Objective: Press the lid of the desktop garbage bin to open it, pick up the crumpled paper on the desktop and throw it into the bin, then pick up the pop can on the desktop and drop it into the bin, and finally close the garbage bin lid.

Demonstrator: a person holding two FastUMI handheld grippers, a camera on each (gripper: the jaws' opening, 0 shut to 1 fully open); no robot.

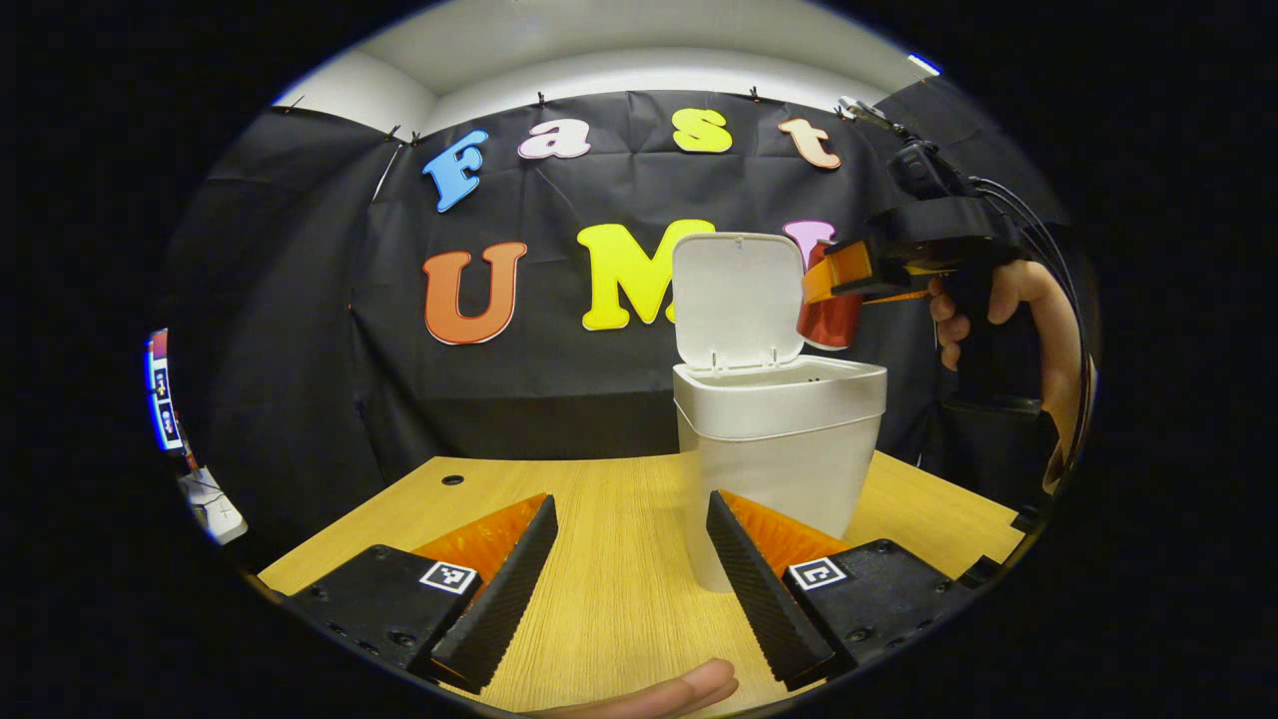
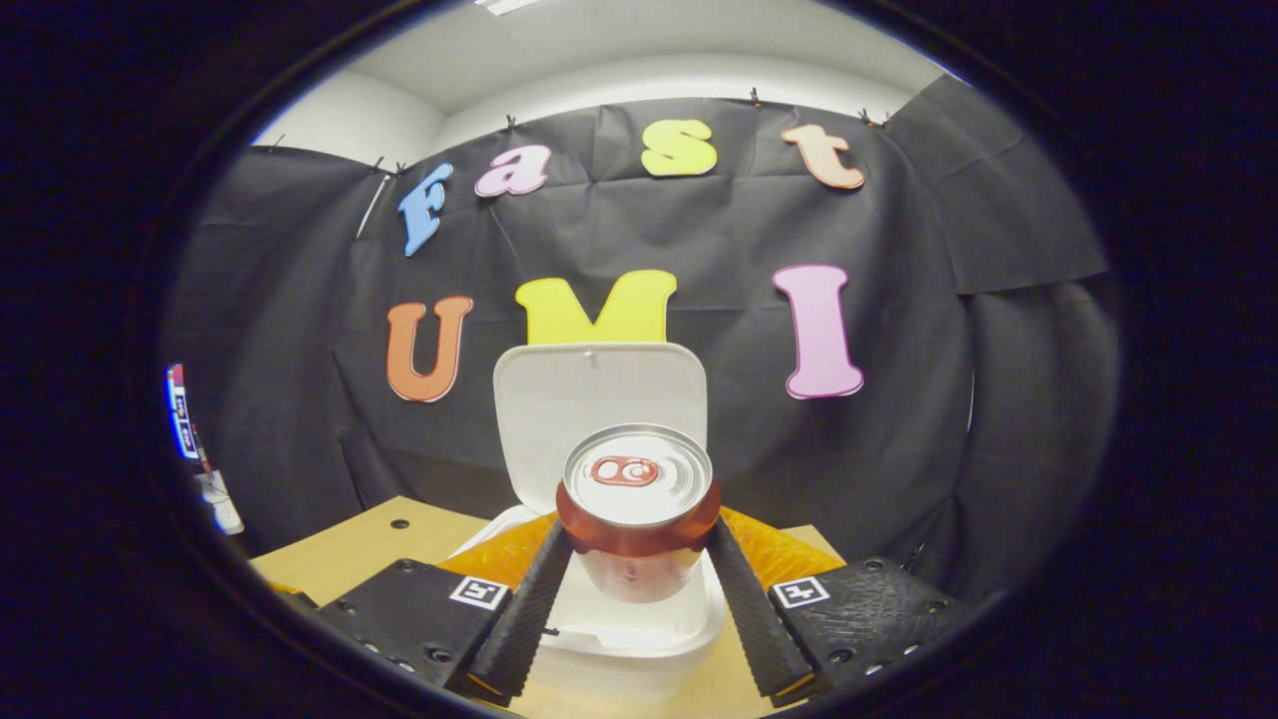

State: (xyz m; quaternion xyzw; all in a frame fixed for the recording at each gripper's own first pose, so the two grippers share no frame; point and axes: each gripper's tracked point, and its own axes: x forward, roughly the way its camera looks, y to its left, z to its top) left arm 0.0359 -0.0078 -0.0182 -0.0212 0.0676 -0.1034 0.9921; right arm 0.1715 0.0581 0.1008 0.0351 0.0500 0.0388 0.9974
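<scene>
Bin (image 1: 779, 439) stands on my wooden table (image 1: 609, 589), toward its back edge, and its white lid (image 1: 737, 298) is swung up on the rear hinges so the mouth is open. In the left gripper view my left gripper (image 1: 627, 584) rests low over the near part of the table with its fingers (image 1: 504, 589) spread wide apart and nothing between them; the bin's lower wall sits just beyond the right-hand finger. A fingertip (image 1: 679, 691) of the hand holding that tool shows at the bottom edge.

Up at the right of that same view I see my right gripper (image 1: 834, 285), held by a hand (image 1: 1008, 310), raised above the bin's right rim with the red pop can (image 1: 831, 320) in its grip, just beside the raised lid.

From the right gripper view the right gripper (image 2: 639, 569) is clamped on the pop can (image 2: 637, 504): both fingers (image 2: 524, 609) press against its sides, and the can's silver top with the pull tab faces the camera. The can hangs directly over the open bin (image 2: 629, 639), whose rim and white interior show beneath it, with the raised lid (image 2: 599, 399) standing behind it. The table's corner (image 2: 369, 544) reaches out to the left of the bin, with a small dark hole near its back edge.

I cannot make out the crumpled paper from either camera.
</scene>
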